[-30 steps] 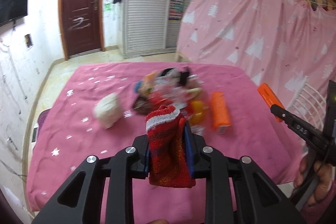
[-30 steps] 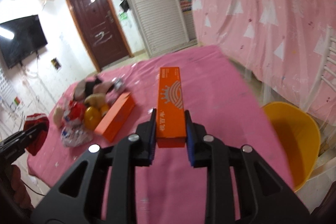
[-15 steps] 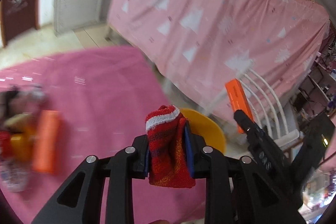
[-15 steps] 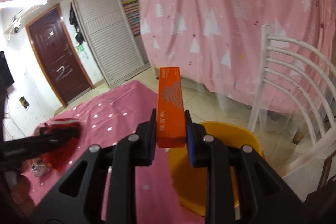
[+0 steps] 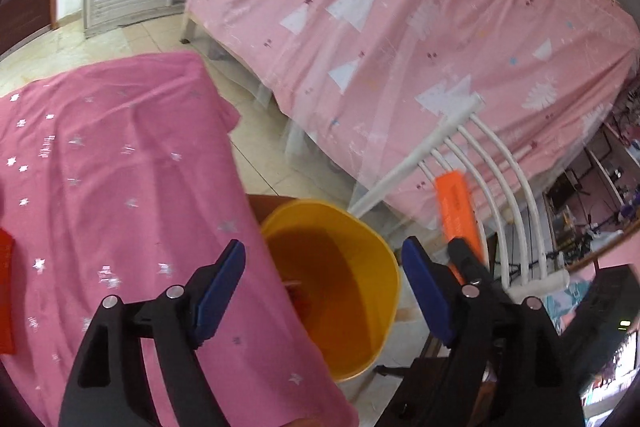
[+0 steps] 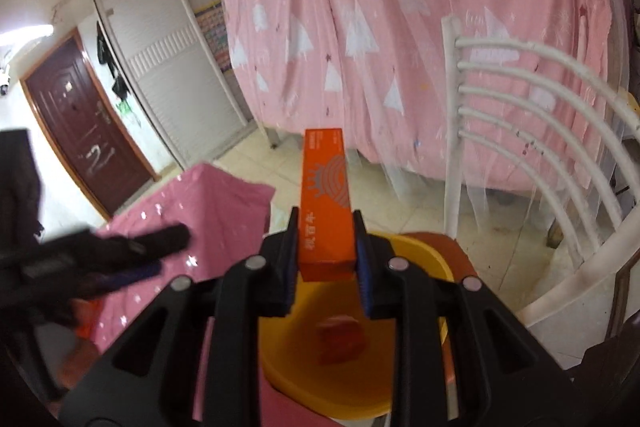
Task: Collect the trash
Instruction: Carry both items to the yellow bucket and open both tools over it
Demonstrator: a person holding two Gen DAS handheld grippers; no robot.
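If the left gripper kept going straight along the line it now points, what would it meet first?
Probably the yellow bin: the left gripper, jaws open and just widened with nothing between them, points down into its mouth, where a red item lies. Depth is hard to judge, so the near rim might come first.

A round yellow plastic bin (image 5: 352, 291) stands upright and open-topped on the floor, just beside the right edge of the pink star-printed cloth and in front of the white slatted chair. A small red knitted item (image 6: 340, 341) lies at the bottom of the bin; its shape is blurred. A long orange cardboard box (image 6: 328, 203) with a white printed emblem and lettering is clamped between two blue pads, pointing away and slightly upward, with its near end above the bin opening. From the left side the same box (image 5: 456, 211) appears tilted above the bin's right rim.
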